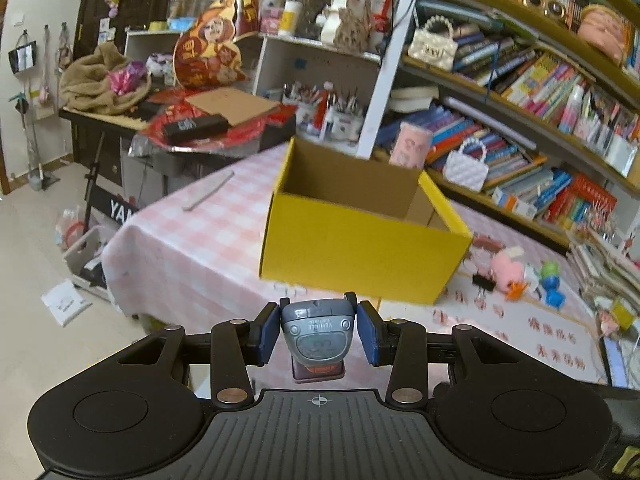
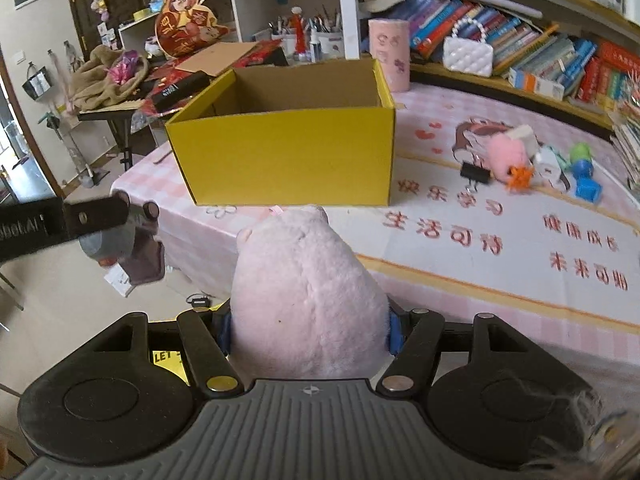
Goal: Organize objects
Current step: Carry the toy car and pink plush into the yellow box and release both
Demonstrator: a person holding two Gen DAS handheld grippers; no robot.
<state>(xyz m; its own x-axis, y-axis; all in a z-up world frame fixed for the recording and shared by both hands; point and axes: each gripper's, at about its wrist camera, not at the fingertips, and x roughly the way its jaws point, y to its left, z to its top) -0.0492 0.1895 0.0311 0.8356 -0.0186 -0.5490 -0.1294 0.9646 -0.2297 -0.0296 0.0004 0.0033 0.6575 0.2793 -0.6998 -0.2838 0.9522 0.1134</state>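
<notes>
Home room, likely child's study: bookshelves point(image 1: 540, 92) crammed, checked tablecloth point(image 2: 460, 280), toys point(image 2: 516, 158), keyboard point(image 1: 116, 120), handbags point(image 1: 434, 46).

the small grey plastic toy device point(image 1: 318, 330) bears "vehicle", seen upside down at the frame's lower centre. the black keyboard stand panel point(image 1: 116, 210) at left shows "yam". the pink-and-white printed table mat point(image 2: 500, 236) carries red chinese characters, including "生活可待".

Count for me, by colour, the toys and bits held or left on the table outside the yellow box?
Pink: 2, the big plush in the right hand-held gripper, the small plush
Grey: 1, the gadget in the left hand-held gripper
Black: 1, binder clip
Green-blue: 1, toy
Total: 5
</notes>
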